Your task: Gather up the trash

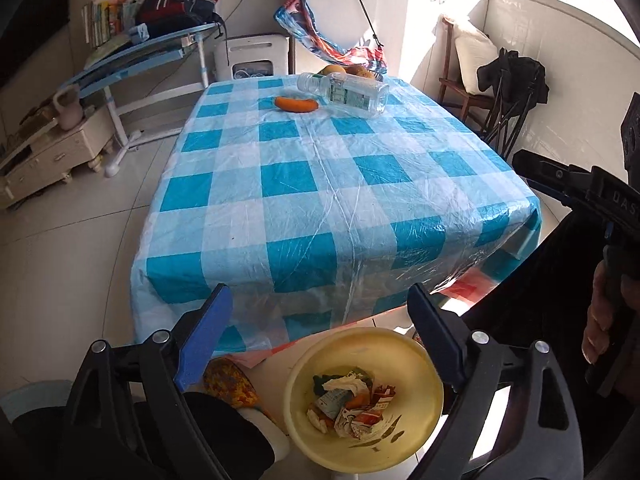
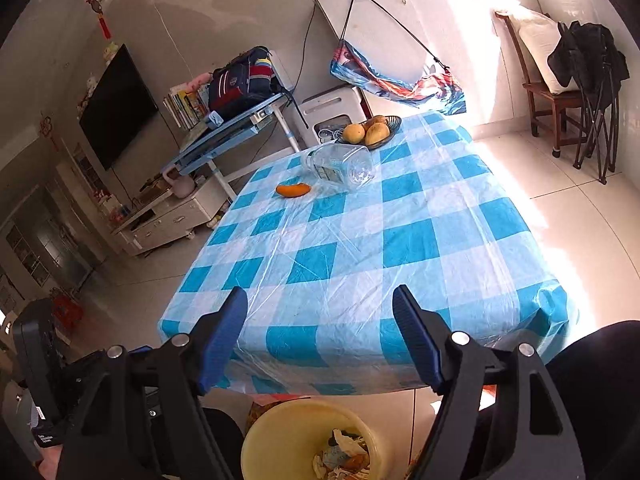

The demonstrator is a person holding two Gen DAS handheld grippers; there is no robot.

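A yellow bin stands on the floor at the table's near edge, with crumpled paper and wrappers inside. My left gripper hangs open above the bin, nothing between its blue pads. My right gripper is open and empty over the table's near edge. Far across the blue checked tablecloth lie a clear plastic bottle on its side and an orange peel.
A dark bowl of mangoes sits at the table's far edge. A wooden chair with a pillow and folded black chairs stand at right. A blue desk and low cabinet stand at left.
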